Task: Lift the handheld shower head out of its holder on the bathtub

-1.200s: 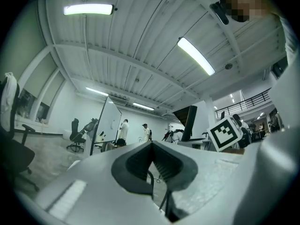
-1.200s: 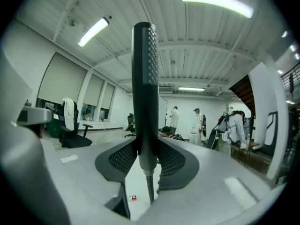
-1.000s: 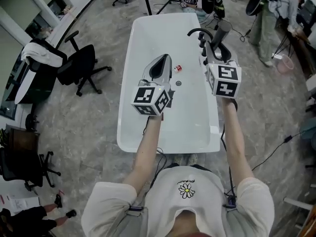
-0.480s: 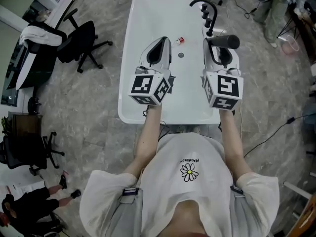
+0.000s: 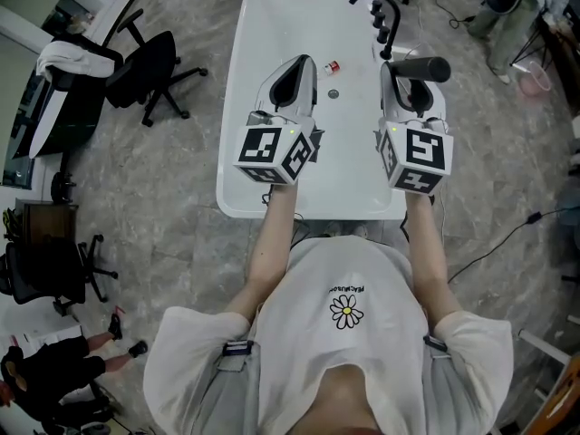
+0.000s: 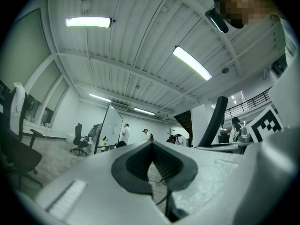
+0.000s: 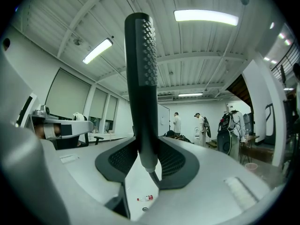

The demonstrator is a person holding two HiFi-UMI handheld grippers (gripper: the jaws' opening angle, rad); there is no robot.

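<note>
handheld shower head (image 5: 420,70) is now clamped by its handle between the jaws of the right gripper (image 5: 404,87). it has been drawn up and away from the faucet (image 5: 381,12) on the bathtub (image 5: 237,107) rim, so the lift is judged done. the left gripper (image 5: 292,82) is kept closed on nothing.

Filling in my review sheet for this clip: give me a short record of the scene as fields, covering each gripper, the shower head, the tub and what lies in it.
left gripper: jaws together, empty, over the tub
right gripper: shut on the shower head
shower head: dark, gripped near its lower end, hose hanging below
tub: white, faucet at its far right rim
in tub: small bottle near the drain
holder: cannot be made out
</note>
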